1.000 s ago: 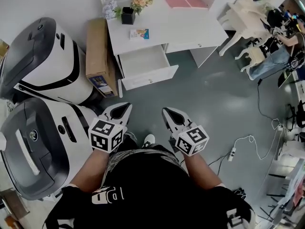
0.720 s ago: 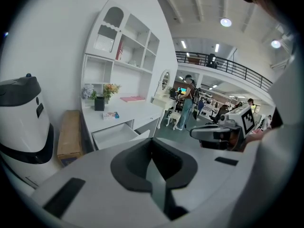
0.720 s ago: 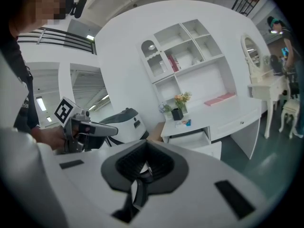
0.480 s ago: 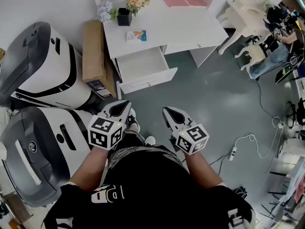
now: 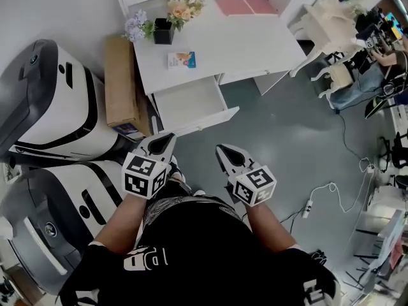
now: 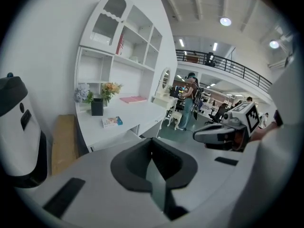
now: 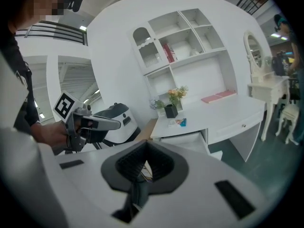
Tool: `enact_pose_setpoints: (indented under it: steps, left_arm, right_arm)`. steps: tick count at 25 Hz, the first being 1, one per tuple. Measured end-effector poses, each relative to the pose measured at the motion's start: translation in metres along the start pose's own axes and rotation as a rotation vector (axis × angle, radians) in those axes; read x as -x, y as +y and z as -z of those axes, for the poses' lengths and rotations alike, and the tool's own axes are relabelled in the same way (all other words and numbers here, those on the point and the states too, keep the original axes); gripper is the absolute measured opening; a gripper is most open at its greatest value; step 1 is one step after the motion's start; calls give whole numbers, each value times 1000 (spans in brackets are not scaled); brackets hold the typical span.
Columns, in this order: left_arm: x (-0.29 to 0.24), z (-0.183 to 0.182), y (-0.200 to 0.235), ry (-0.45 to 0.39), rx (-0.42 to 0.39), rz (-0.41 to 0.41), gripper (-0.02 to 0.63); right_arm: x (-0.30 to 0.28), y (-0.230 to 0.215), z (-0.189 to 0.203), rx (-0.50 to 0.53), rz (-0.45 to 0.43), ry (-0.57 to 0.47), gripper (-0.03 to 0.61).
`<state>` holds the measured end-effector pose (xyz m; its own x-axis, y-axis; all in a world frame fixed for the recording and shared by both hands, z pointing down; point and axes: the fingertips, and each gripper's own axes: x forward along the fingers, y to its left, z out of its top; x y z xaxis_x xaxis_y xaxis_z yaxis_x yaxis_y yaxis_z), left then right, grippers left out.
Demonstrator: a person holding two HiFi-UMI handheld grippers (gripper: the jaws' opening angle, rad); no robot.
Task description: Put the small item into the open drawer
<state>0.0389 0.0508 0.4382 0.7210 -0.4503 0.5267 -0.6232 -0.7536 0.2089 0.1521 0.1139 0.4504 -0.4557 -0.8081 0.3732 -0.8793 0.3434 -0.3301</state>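
Observation:
The small item (image 5: 182, 60), a flat packet printed blue and orange, lies on the white desk (image 5: 255, 43); it also shows in the left gripper view (image 6: 112, 121) and the right gripper view (image 7: 180, 122). The open drawer (image 5: 191, 104) sticks out under the desk's front, its inside bare. My left gripper (image 5: 163, 139) and right gripper (image 5: 223, 150) hover side by side over the floor, short of the drawer. Both have their jaws together with nothing between them.
Two large white-and-grey machines (image 5: 51, 101) (image 5: 57, 215) stand at the left, with a cardboard box (image 5: 120, 78) between them and the desk. A flower pot (image 5: 162, 30) and a pink book (image 5: 245, 6) sit on the desk. A white chair (image 5: 325, 18) and a floor cable (image 5: 319, 199) are at the right.
The desk and drawer have come a little nearer in the head view as the person steps forward. Both grippers keep their pose and stay shut.

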Motion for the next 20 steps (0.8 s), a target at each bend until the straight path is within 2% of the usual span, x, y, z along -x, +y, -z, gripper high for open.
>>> enact_pose_setpoints:
  steps: [8,15,20]
  left_arm:
    - [-30,-33,68,7,12,14,14]
    - [-53,-48,123,38,-19,42,14]
    - [-69,-52,160,59,-44,51,14]
  right_arm:
    - [-67,-18,-40,34,24,36,9]
    - [-124,-28,-62,182,71,123,9]
    - [-160,-39,-69,203,104,157,9]
